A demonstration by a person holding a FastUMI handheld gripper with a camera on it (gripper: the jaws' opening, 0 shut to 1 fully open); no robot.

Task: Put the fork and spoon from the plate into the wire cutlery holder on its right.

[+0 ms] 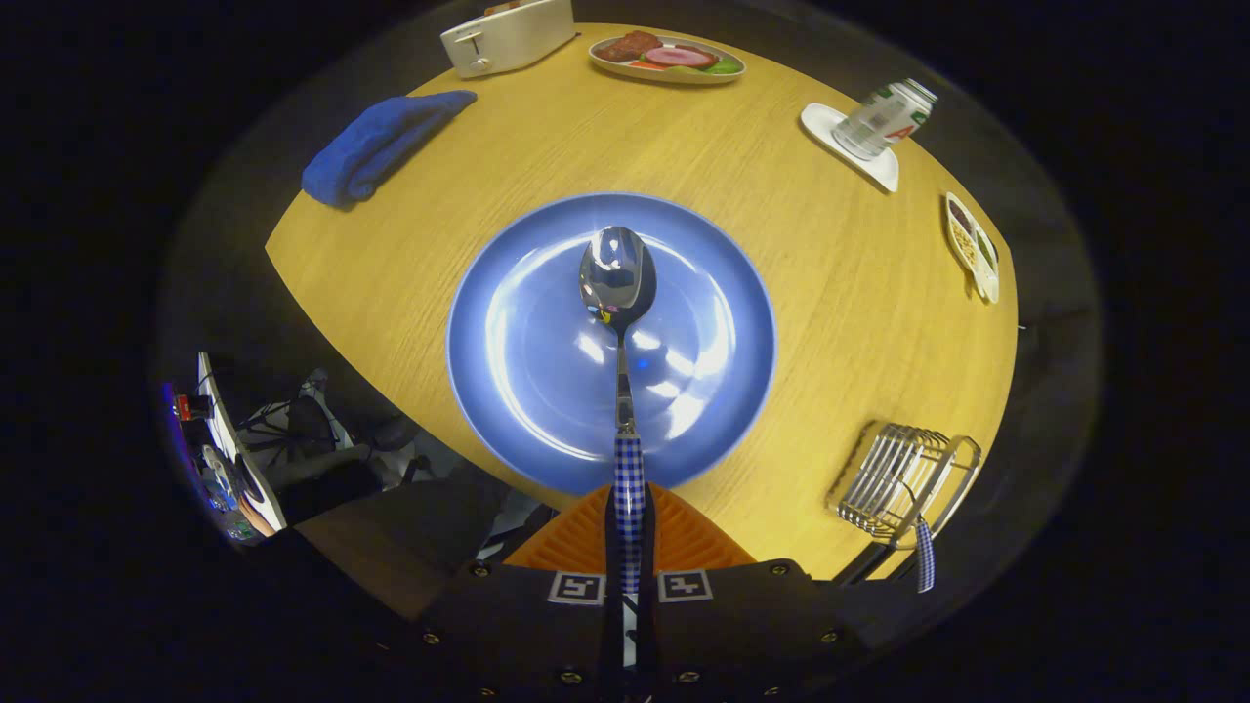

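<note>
Above the plate [527,391], level jaws clamp the spoon [618,278] by its handle.

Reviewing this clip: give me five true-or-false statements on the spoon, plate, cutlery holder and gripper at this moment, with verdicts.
1. The gripper is shut on the spoon by its checked handle. True.
2. The spoon's bowl is over the blue plate. True.
3. The wire cutlery holder holds no cutlery yet. False: a checked handle sticks out of it already; whether it is the fork cannot be told.
4. The fork lies on the plate beside the spoon. False: the spoon is the one utensil over the plate.
5. The can stands on the blue towel. False: it stands on a white coaster, across the table from the towel.
</note>
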